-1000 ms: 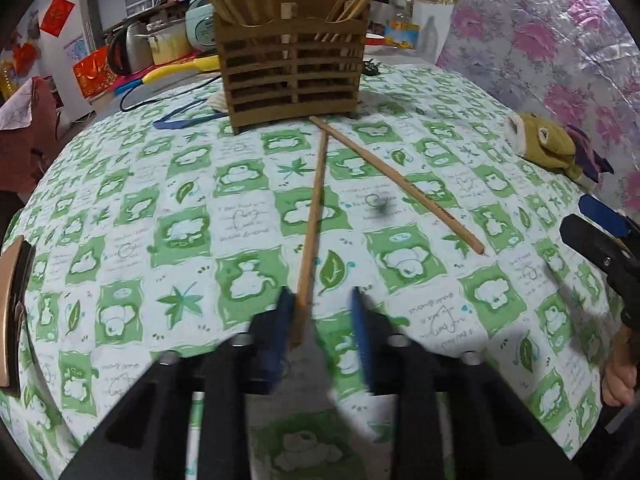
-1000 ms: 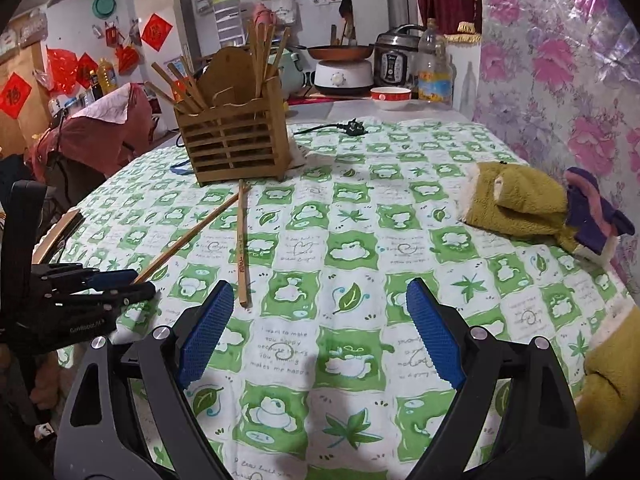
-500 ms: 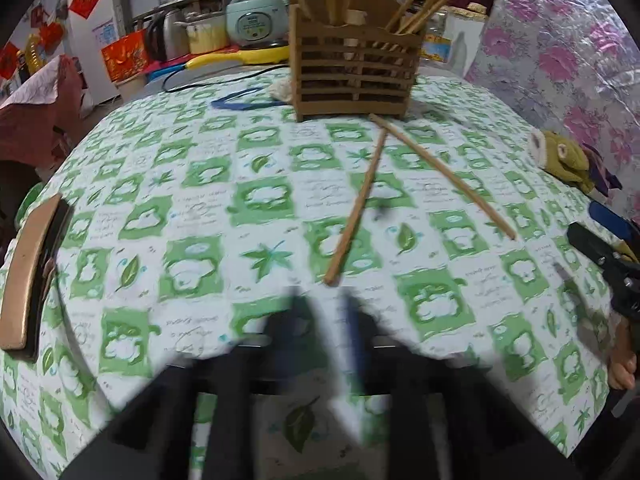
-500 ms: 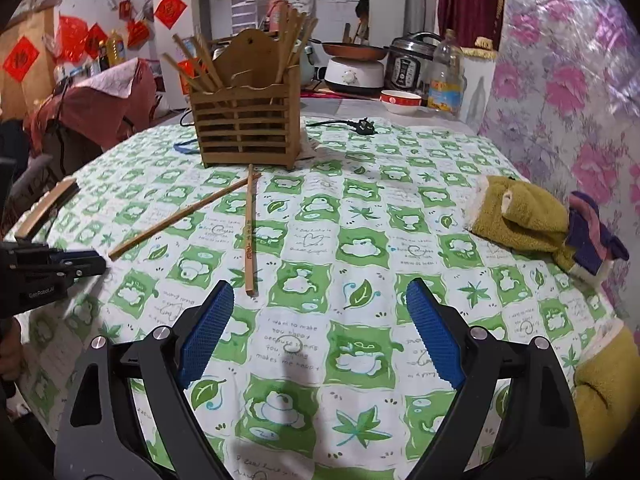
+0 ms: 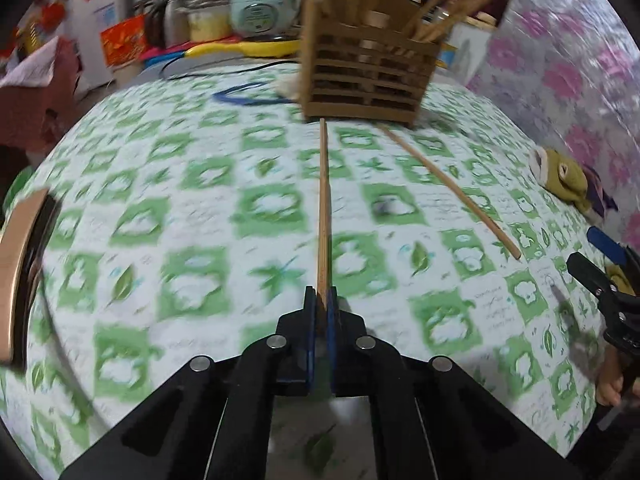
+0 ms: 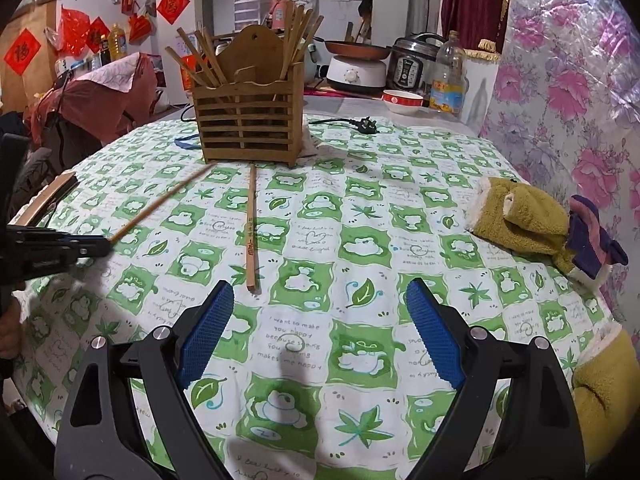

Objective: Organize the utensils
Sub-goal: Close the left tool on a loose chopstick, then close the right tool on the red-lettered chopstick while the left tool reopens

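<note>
Since the earlier frames, the left tool has been brought back onto the near end of one chopstick and clamped shut on it; half a second ago that stick lay clear of the pads. The right tool is unchanged, jaws wide, nothing between them.

Step in hand, as judged: pickup of the first loose chopstick, to be filed in the holder at the far side of the bench. Lift not confirmed: most of the stick appears to lie along the cloth, far tip close to the holder's base. Next move calls for a lift, a tilt toward upright, and a drop into an open slot among the sticks already standing there. Grip is at the very end, so sag or swivel in the pads is a risk.

The second chopstick lies loose on the cloth, angled away to the right of the held one, likely left for the right tool.

View differences:
- Left wrist: pads seen pinched on the stick; frame blurred.
- Right wrist: sharp; the second stick's printed markings are shown, plus the left tool from the side at the frame's left edge, and mittens on the right. Pad contact on the held stick is not resolved here.
</note>
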Tool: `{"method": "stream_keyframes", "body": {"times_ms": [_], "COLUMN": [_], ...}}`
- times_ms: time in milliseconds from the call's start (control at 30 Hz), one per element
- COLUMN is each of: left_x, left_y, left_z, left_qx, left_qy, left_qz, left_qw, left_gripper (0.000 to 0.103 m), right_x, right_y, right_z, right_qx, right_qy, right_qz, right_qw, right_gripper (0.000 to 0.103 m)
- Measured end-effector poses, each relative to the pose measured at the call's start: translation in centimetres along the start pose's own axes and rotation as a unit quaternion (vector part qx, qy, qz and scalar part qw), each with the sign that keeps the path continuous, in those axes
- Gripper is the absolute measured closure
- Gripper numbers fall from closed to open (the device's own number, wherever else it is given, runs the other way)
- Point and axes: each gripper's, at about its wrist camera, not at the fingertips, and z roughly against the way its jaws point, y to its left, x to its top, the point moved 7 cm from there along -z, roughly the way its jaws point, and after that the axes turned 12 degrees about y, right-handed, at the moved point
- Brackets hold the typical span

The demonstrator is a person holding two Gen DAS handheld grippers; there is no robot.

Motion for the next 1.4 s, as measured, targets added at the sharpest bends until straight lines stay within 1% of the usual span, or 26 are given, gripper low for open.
{"method": "stream_keyframes", "body": {"times_ms": [67,167,233,267,300,333,367,433,600,633,733,833,867,900,933,967,1000,1033,1133,1333,1400], "left_x": [-0.3,-0.5,-0.5,-0.4,-0.4,-0.4,-0.4,-0.5,-0.4,-0.4,-0.3,-0.2,-0.1,-0.1,-0.1,-0.1,-0.1,-0.1,-0.2,-0.9,-0.8], "left_y": [0.5,0.3,-0.3,-0.6,-0.6,-0.7,-0.9,-1.1,-1.0,-1.0,-0.9,-0.7,-0.6,-0.6,-0.6,-0.6,-0.6,-0.6,-0.6,-1.0,-1.0], "left_z": [0.4,0.5,0.5,0.7,0.8,1.0,1.0,0.8,0.5,0.5,0.3,0.1,0.0,0.0,0.0,0.0,0.0,0.0,0.1,0.4,0.3], "left_qx": [0.000,0.016,0.025,0.034,0.045,0.056,0.055,0.052,0.053,0.053,0.047,0.041,0.038,0.037,0.036,0.035,0.036,0.036,0.036,0.030,0.030], "left_qy": [-0.002,-0.005,-0.008,-0.012,-0.017,-0.023,-0.023,-0.017,-0.012,-0.011,-0.006,0.000,0.002,0.003,0.003,0.003,0.002,0.002,0.001,0.003,0.004], "left_qz": [0.007,0.003,-0.012,-0.017,-0.020,-0.023,-0.029,-0.036,-0.036,-0.035,-0.031,-0.028,-0.026,-0.026,-0.025,-0.025,-0.025,-0.025,-0.026,-0.032,-0.032], "left_qw": [1.0000,0.9999,0.9996,0.9992,0.9986,0.9979,0.9978,0.9978,0.9978,0.9979,0.9984,0.9988,0.9989,0.9990,0.9990,0.9991,0.9990,0.9990,0.9990,0.9990,0.9990], "left_gripper": [0.097,0.095,0.075,0.054,0.042,0.039,0.036,0.036,0.036,0.036,0.036,0.036,0.036,0.036,0.036,0.036,0.036,0.036,0.036,0.036,0.036], "right_x": [0.0,0.0,0.2,0.1,0.2,0.2,0.3,0.5,1.3,1.5,1.6,1.5,1.4,1.3,1.3,1.2,1.2,1.1,0.7,-0.3,-0.3], "right_y": [0.4,1.4,2.0,2.2,2.5,2.7,2.9,3.3,4.2,4.4,4.8,4.8,4.6,4.5,4.5,4.5,4.6,4.7,4.6,3.1,3.2], "right_z": [-0.2,-0.7,-1.0,-1.2,-1.4,-1.7,-1.9,-2.6,-3.6,-3.9,-4.5,-5.1,-5.4,-5.7,-5.8,-5.7,-5.6,-5.6,-5.2,-4.4,-4.5], "right_qx": [-0.001,0.005,0.019,0.028,0.041,0.053,0.062,0.081,0.069,0.068,0.076,0.083,0.085,0.085,0.086,0.087,0.089,0.089,0.088,0.102,0.100], "right_qy": [0.005,0.018,0.027,0.032,0.039,0.047,0.054,0.068,0.072,0.074,0.084,0.100,0.108,0.116,0.118,0.117,0.116,0.116,0.115,0.118,0.120], "right_qz": [0.010,0.035,0.041,0.041,0.040,0.037,0.034,0.029,0.040,0.044,0.048,0.045,0.041,0.038,0.035,0.035,0.037,0.038,0.040,0.009,0.013], "right_qw": [1.000,0.999,0.999,0.998,0.998,0.997,0.996,0.994,0.994,0.994,0.992,0.991,0.990,0.989,0.989,0.989,0.988,0.989,0.989,0.988,0.988], "right_gripper": [0.017,0.018,0.020,0.023,0.025,0.028,0.032,0.037,0.046,0.050,0.059,0.065,0.071,0.074,0.078,0.085,0.089,0.096,0.096,0.096,0.094]}}
